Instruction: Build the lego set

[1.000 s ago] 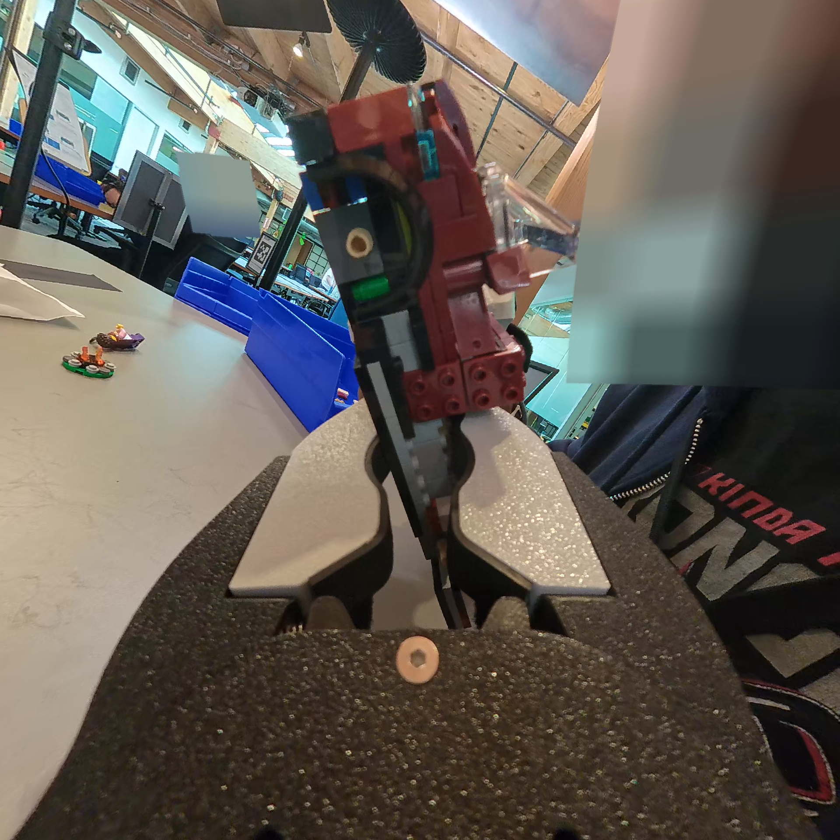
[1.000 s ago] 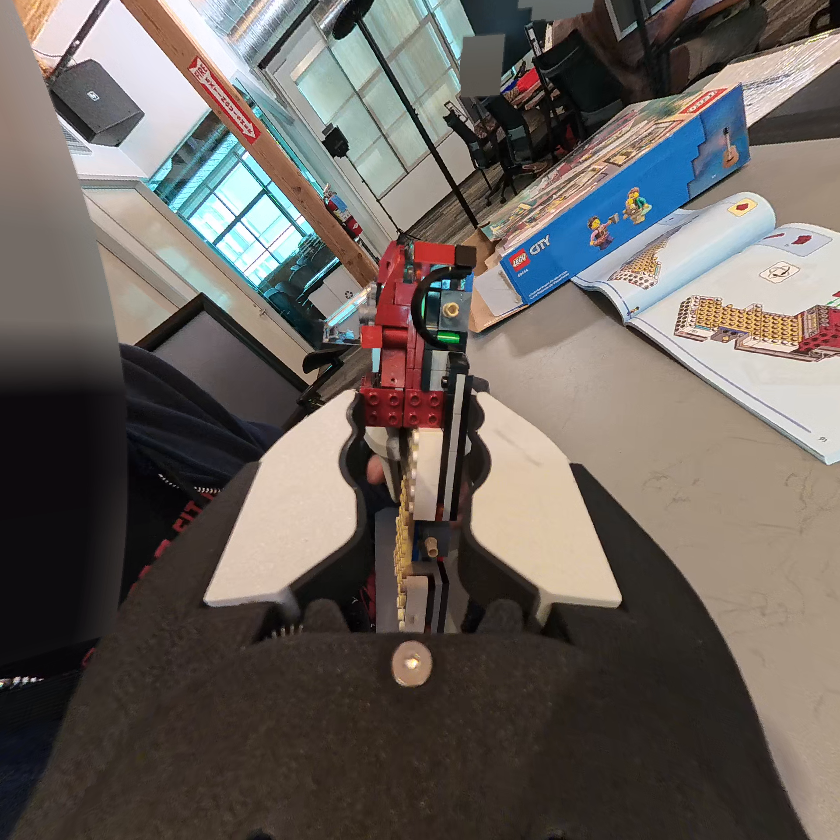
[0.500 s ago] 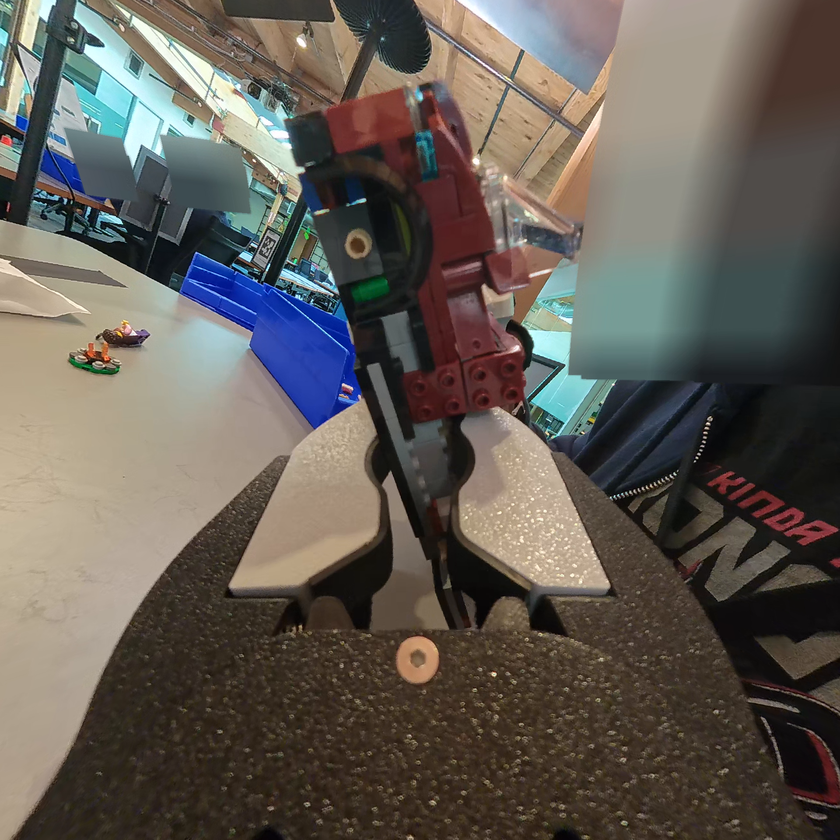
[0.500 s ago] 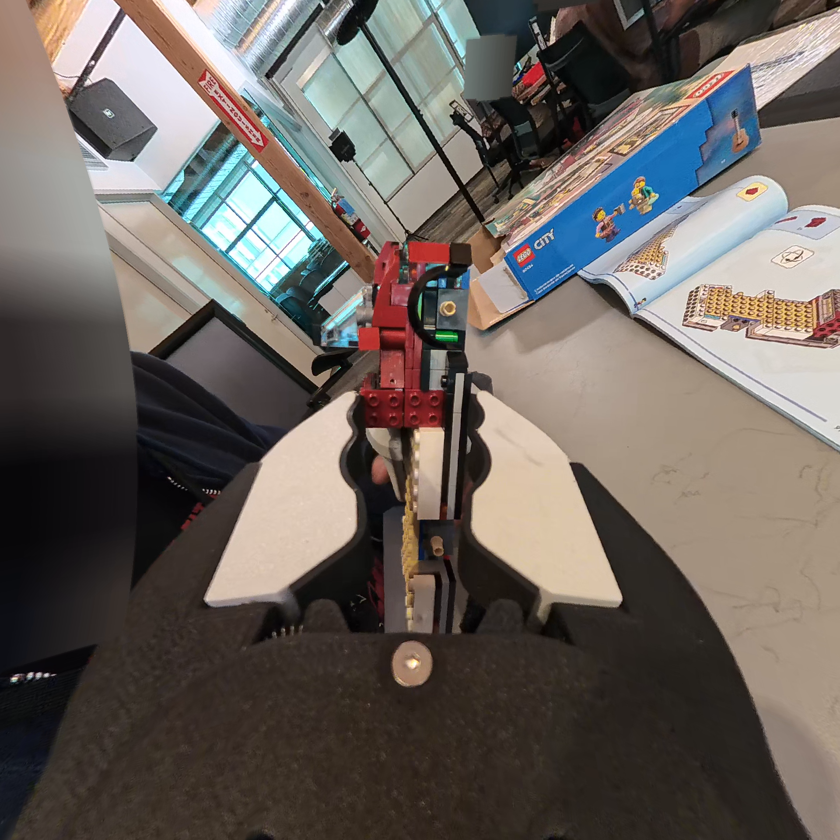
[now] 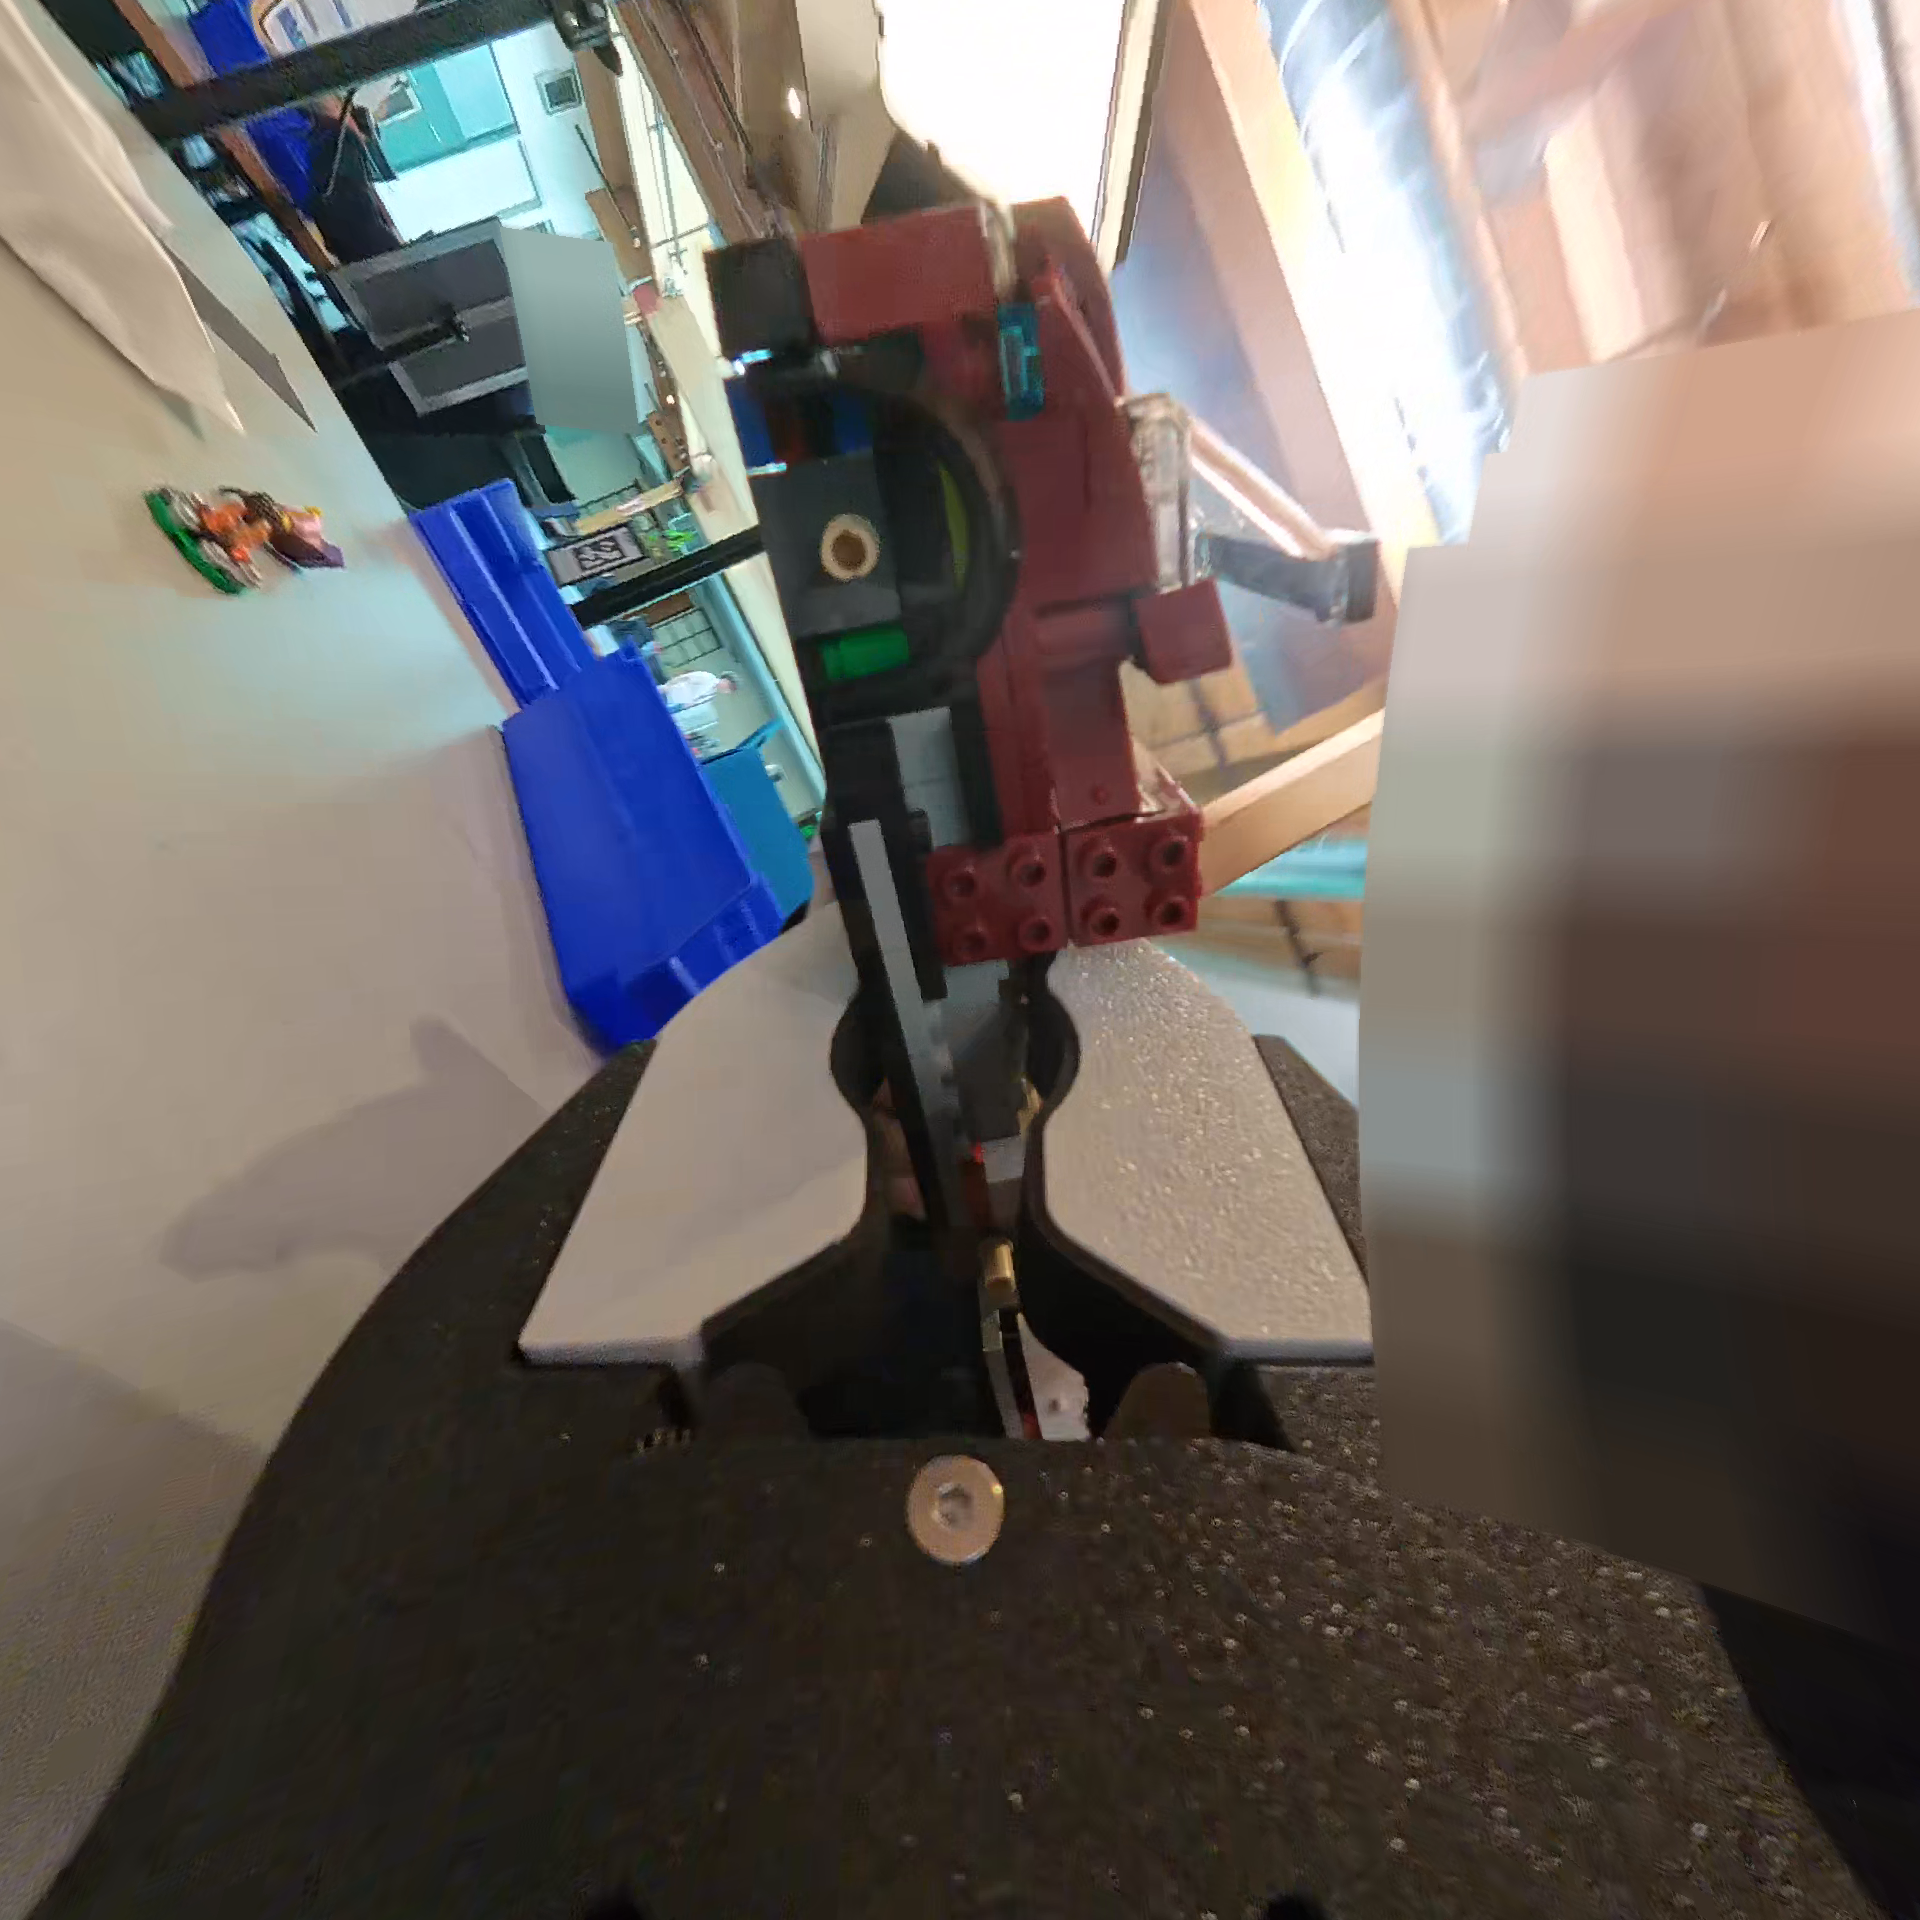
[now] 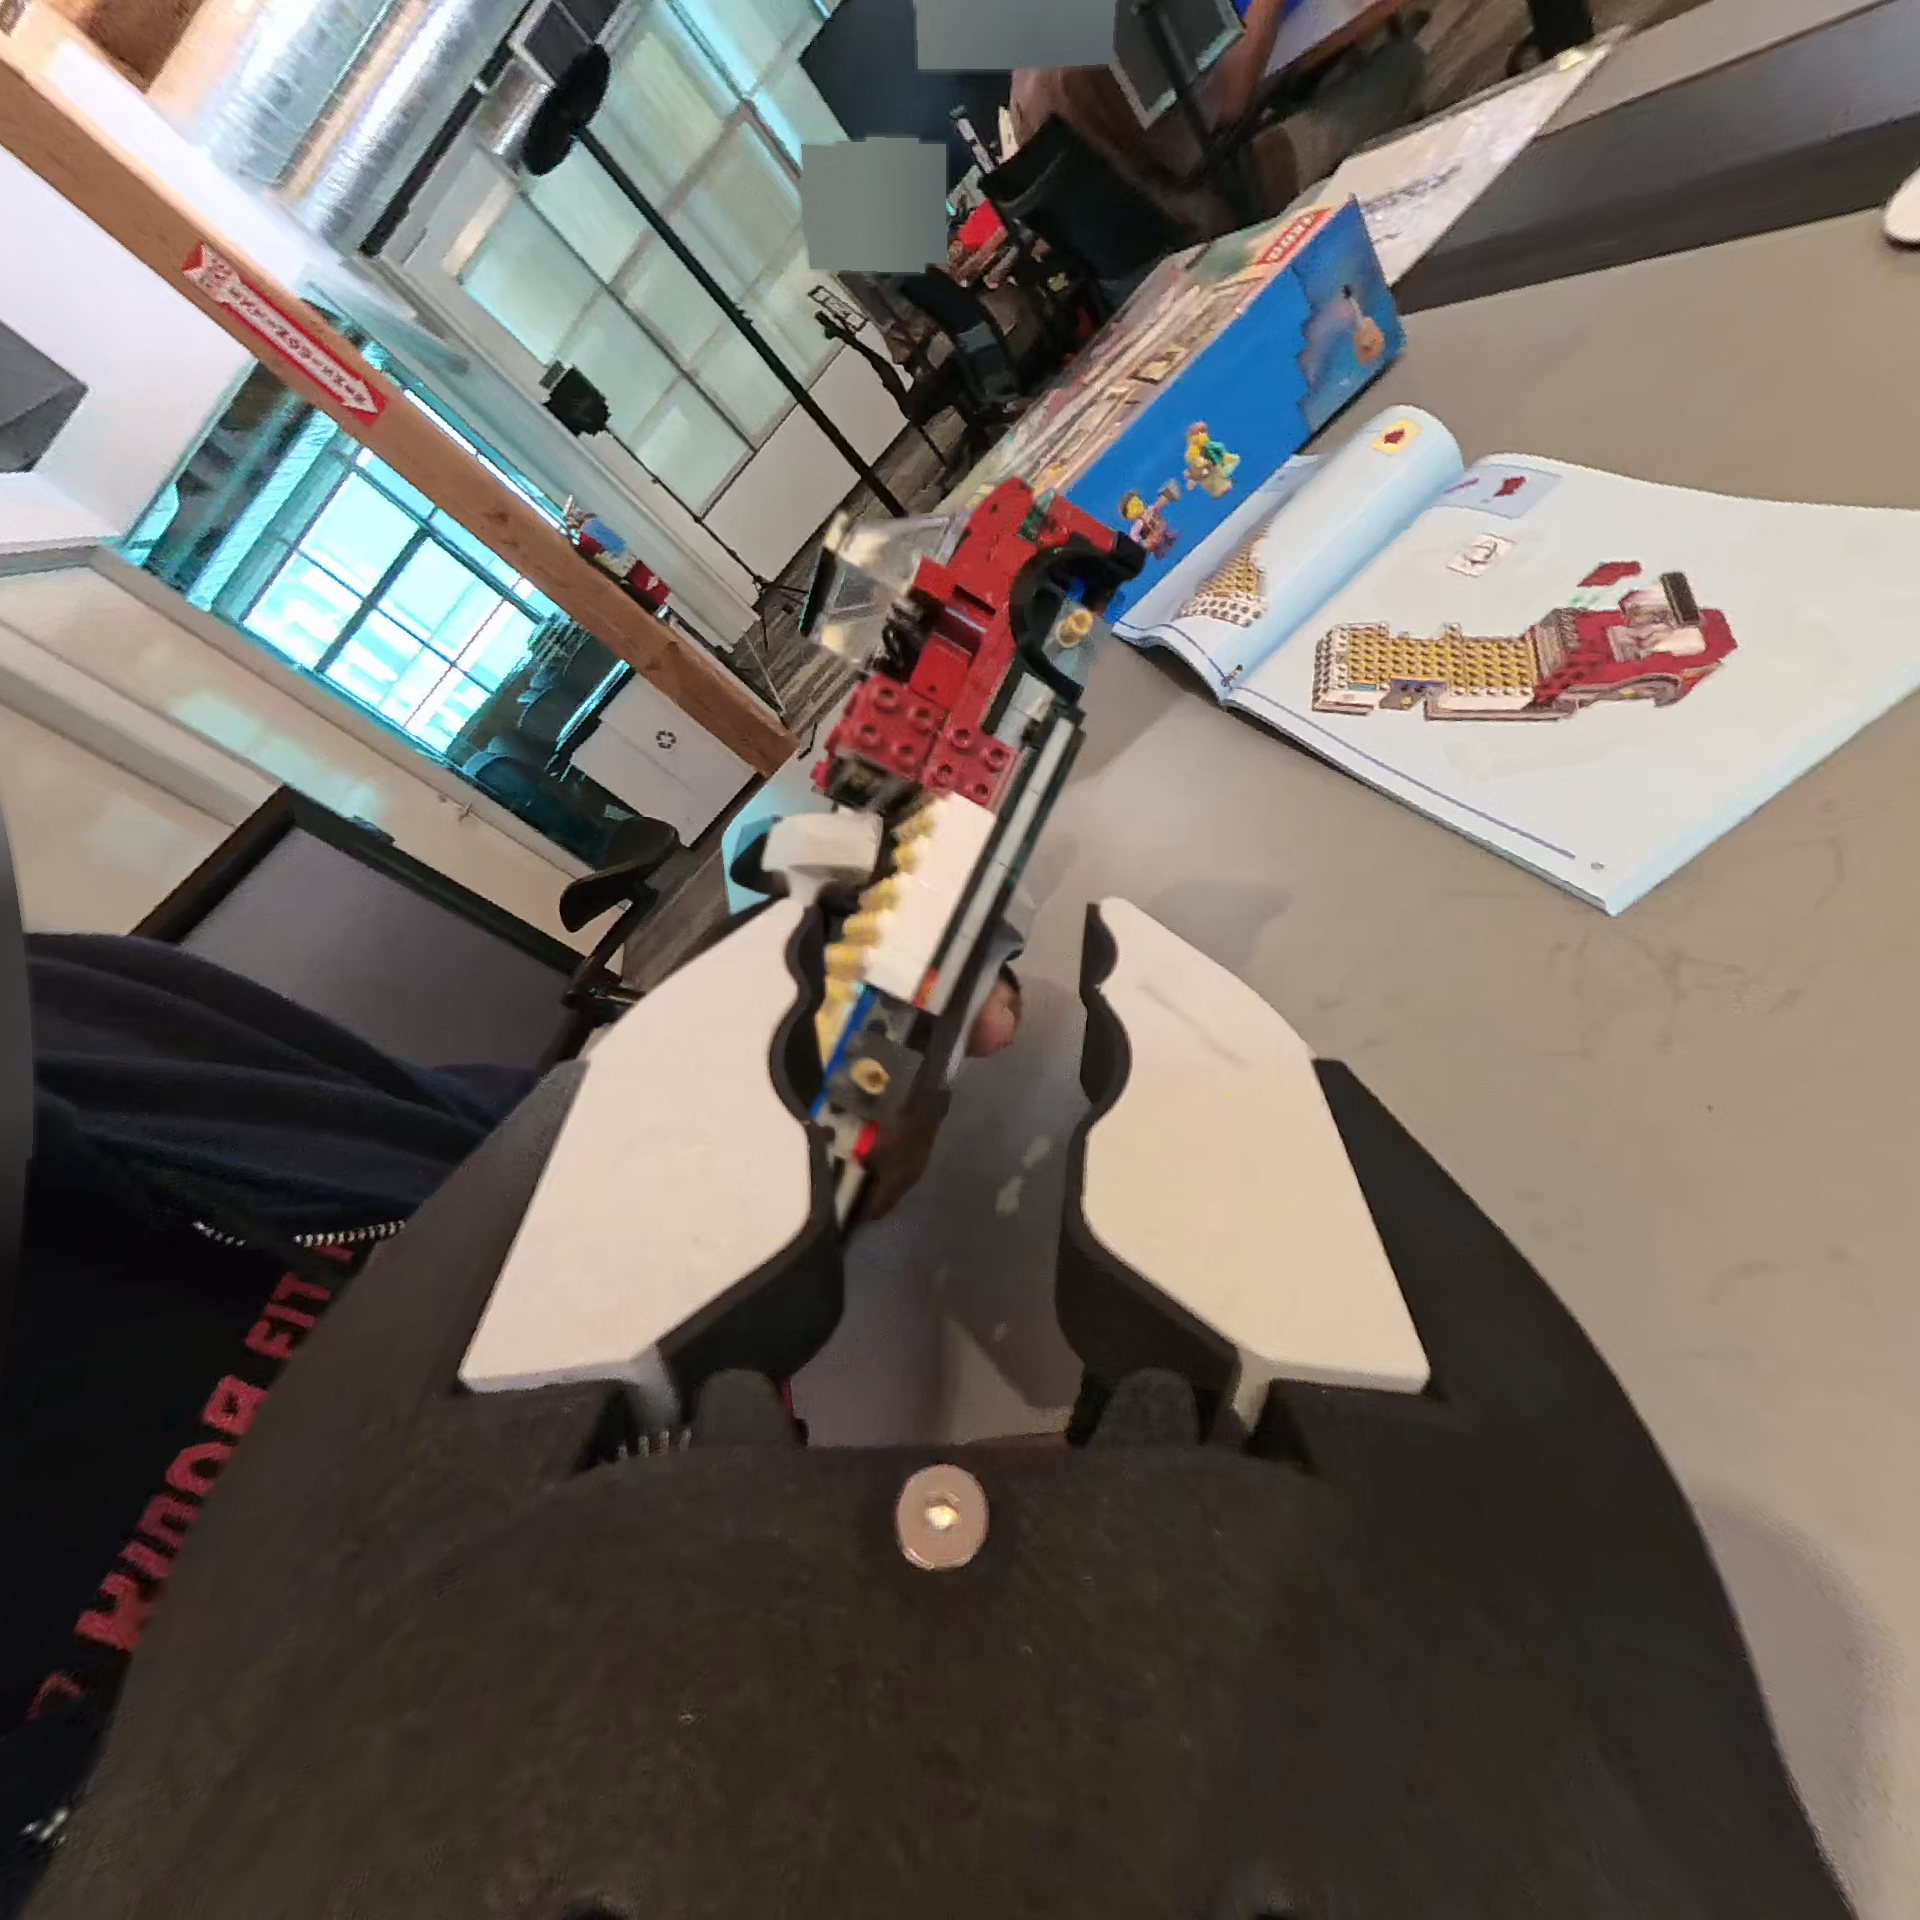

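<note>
Taking the brick truck model (image 5: pixel 1039 582) as the landmark: well off to its left on the grey table (image 5: pixel 208 831) lie some small brick pieces (image 5: pixel 244 535), with blue bins (image 5: pixel 623 831) nearer to it. That whole background now stands steeply tilted and smeared where it lay level half a second ago, so the left gripper (image 5: pixel 951 1023) has rolled with its load. Its two fingers remain clamped on the model's thin grey and black underside, and the dark red cab stands up just past the tips, off the table. The bigger change is at the right gripper (image 6: pixel 940 966). Half a second ago both its fingers hugged the model's studded white and tan flank. Now the model leans across the gap, touching only the left-hand finger (image 6: pixel 686 1122), while the right-hand finger (image 6: pixel 1226 1122) stands clear of it, so the jaws have parted and the grip is let go. To the model's right lie an open instruction booklet (image 6: pixel 1558 675) and, beyond it, a blue box (image 6: pixel 1247 395).
</note>
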A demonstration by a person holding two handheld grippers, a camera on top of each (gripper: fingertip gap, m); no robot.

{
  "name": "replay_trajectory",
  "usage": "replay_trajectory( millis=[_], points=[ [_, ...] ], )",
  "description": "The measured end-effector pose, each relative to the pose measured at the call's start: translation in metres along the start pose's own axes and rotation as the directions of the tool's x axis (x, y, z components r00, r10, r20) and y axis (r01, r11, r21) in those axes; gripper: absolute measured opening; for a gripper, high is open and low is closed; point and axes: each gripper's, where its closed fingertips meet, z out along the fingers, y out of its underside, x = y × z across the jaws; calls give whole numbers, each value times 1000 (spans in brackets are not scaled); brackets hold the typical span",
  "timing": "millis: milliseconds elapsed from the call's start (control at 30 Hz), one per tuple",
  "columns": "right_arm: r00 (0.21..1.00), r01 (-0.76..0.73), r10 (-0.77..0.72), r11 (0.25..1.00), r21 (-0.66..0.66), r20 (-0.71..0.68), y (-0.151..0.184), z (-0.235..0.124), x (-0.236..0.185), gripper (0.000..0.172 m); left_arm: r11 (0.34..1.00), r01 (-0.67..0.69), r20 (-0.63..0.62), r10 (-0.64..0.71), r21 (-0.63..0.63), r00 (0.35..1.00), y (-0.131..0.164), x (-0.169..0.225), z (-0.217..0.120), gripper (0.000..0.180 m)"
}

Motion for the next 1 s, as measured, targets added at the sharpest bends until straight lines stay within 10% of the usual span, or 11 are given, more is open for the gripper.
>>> replay_trajectory(
  millis=[367, 1000],
  points=[
    [999, -39, 39, 999, 2, 4, -1, 4, 1, 45, 978, 196, -68, -192, 64, 979, -7, 0, -1, 23],
    [990, -104, 105, 994, -23, 90, 4, 5, 5, 50, 952, -208, 165, 248, -224, 955, 30, -18, 9, 23]
  ],
)
